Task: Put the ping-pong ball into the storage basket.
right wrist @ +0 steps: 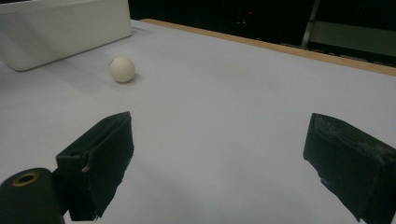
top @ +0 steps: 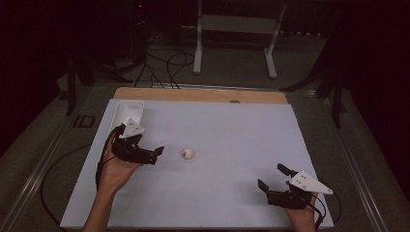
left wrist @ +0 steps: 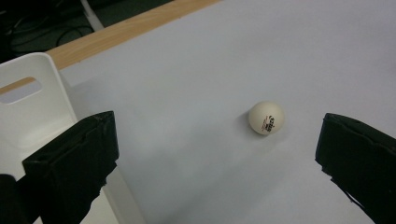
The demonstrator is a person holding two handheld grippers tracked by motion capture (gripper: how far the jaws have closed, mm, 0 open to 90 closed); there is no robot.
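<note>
I had my left gripper (top: 150,153) spread wide, facing the ball (top: 188,153) mid-table; the right gripper (top: 273,178) idled open near the front-right corner. Next, I judged: advance, close fingers around the ball.

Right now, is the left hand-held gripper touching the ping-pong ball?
Apart. The left gripper view shows the ping-pong ball lying on bare table between the open jaws of the left hand-held gripper, clear of both.

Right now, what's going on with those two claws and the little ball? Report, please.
Left claw open, aimed at ball, not touching. Right claw open, farther off. White ball loose on the white table, white bin behind left claw. Path clear.
</note>
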